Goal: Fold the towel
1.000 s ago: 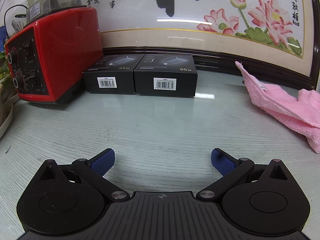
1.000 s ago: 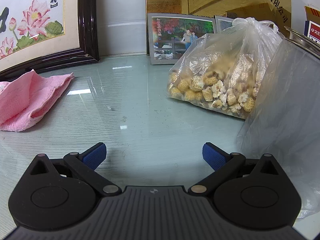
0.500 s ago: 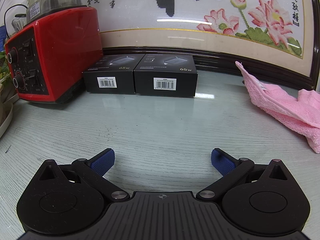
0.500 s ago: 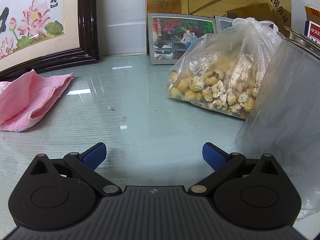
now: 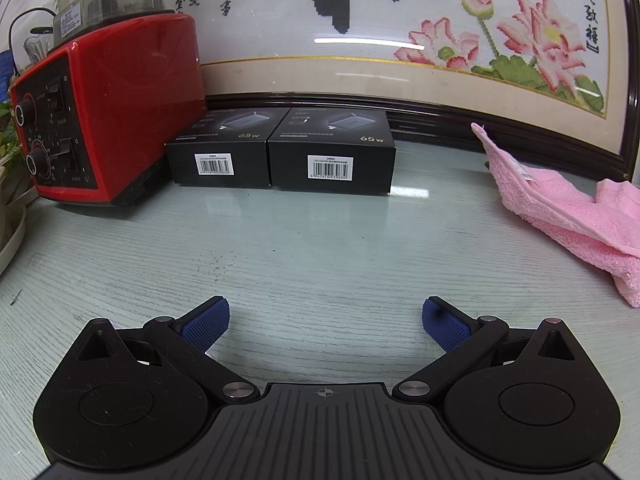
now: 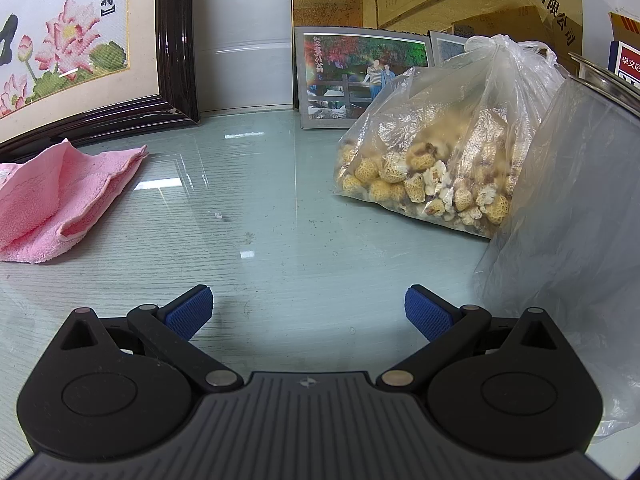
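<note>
A pink towel [image 5: 568, 212] lies loosely folded on the glass-topped table, at the right edge of the left wrist view and at the far left of the right wrist view [image 6: 60, 196]. One corner of it sticks up against the picture frame. My left gripper [image 5: 325, 322] is open, low over bare table, well to the left of the towel. The right gripper [image 6: 308, 312] is open too, with nothing between its blue pads, to the right of the towel.
A red blender base [image 5: 104, 120] and two black boxes [image 5: 280, 152] stand at the back left. A large framed embroidery [image 5: 400, 40] leans behind. A plastic bag of dried goods [image 6: 440, 152], another clear bag [image 6: 568, 220] and a framed photo [image 6: 352, 76] crowd the right.
</note>
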{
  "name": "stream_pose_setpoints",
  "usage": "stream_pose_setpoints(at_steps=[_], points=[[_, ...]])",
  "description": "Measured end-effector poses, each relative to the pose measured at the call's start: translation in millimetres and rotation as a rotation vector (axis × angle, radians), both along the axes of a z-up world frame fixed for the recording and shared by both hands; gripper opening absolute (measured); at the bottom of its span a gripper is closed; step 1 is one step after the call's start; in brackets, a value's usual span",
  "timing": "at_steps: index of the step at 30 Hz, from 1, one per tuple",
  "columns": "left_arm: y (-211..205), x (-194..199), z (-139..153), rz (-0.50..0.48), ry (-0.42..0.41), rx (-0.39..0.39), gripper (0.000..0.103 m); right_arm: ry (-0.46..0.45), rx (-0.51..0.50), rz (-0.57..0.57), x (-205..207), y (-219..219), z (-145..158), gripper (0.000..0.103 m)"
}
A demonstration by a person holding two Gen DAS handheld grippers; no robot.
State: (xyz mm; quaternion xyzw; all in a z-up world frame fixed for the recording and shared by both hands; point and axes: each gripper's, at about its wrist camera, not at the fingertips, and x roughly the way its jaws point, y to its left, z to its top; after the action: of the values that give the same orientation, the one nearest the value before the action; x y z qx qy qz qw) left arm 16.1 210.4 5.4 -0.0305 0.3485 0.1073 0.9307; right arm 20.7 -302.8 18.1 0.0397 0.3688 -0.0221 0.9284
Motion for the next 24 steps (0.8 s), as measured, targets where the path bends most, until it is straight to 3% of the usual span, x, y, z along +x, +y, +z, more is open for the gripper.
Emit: stream_pose_setpoints(at_steps=[24], points=[[-0.1, -0.1, 0.0, 0.001, 0.0, 0.0, 0.103, 0.0, 0.002, 0.0, 1.1, -0.2, -0.6, 0.103]])
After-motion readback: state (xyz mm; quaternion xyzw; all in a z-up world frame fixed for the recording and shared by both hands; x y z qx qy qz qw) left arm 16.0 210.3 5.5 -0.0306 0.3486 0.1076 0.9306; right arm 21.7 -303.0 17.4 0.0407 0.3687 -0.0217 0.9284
